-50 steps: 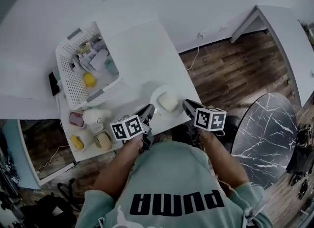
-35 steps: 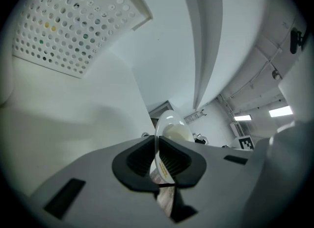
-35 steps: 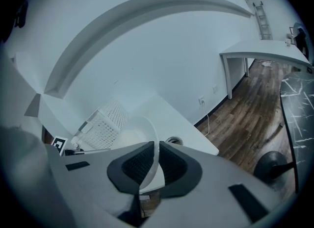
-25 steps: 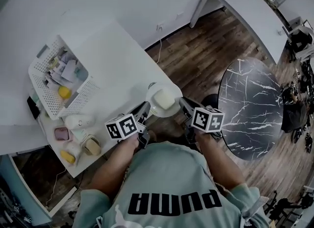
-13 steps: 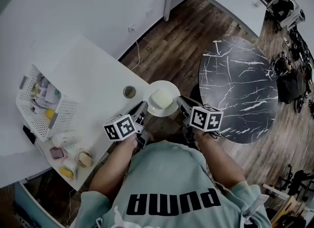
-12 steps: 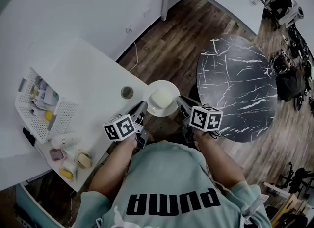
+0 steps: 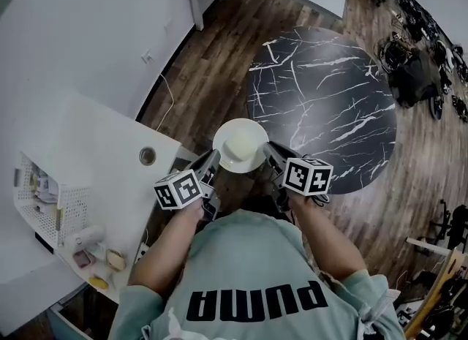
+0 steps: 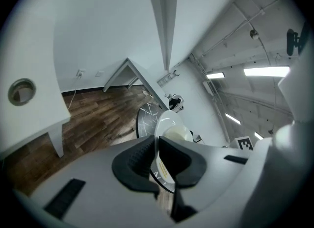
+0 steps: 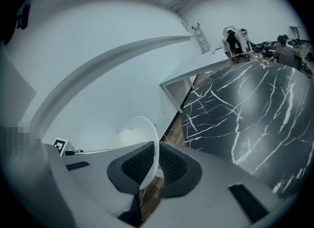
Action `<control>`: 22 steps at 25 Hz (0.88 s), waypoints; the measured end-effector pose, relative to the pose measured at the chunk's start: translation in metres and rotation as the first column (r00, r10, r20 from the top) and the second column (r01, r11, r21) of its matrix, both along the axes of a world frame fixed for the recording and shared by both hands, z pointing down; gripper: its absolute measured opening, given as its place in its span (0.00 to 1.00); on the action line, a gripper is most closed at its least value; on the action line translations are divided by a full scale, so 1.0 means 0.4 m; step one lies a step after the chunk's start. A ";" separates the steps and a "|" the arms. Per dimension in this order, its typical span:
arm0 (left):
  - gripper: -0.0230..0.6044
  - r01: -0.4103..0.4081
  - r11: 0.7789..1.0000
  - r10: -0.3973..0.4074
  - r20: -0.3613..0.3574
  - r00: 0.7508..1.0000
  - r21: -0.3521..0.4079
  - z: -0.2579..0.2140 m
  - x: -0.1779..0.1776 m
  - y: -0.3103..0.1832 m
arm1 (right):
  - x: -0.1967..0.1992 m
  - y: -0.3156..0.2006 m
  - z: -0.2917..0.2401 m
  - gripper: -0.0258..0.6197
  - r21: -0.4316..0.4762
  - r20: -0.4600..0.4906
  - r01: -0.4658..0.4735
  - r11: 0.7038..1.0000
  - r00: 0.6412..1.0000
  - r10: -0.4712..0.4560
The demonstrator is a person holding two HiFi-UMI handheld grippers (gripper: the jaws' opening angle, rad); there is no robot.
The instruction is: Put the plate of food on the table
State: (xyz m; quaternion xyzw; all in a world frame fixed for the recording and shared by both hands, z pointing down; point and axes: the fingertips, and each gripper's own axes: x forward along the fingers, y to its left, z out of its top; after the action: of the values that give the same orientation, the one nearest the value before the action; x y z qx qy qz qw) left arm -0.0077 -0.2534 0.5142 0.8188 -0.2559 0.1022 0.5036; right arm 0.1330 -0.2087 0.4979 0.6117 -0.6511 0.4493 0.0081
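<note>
While the plate [image 7: 253, 129], food [image 7: 238, 143] on it, hangs just short of the near edge of the table [image 7: 329, 97], left gripper [image 7: 211, 163] and right gripper [image 7: 271, 153] each clamped on its rim, keep it level, carry it over the table, and lower both sides together.

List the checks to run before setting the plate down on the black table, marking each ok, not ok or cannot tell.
1. Left gripper shut on plate rim: ok.
2. Right gripper shut on the opposite rim: ok.
3. Food sits mid-plate: ok.
4. Plate over table: not ok, mostly over floor beside its edge.
5. Table top free where the plate would land: ok.
</note>
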 end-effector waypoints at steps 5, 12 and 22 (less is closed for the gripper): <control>0.09 -0.100 0.995 0.100 0.005 0.995 -0.004 0.006 0.165 0.040 | 0.151 0.070 0.013 0.10 -0.004 0.020 -0.093 0.996 0.995 0.093; 0.09 -0.204 0.979 0.204 0.031 0.978 -0.004 0.027 0.384 0.111 | 0.354 0.176 0.042 0.10 -0.006 0.041 -0.197 0.980 0.979 0.197; 0.09 -0.303 0.953 0.302 0.053 0.952 0.001 0.045 0.620 0.206 | 0.571 0.303 0.083 0.10 -0.015 0.069 -0.308 0.951 0.949 0.308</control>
State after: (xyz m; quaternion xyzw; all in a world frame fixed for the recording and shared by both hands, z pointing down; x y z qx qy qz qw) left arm 0.2402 -0.1708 0.5323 0.8477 -0.1410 0.1984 0.4713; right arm 0.3615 -0.0873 0.5312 0.6897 -0.5466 0.4674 -0.0840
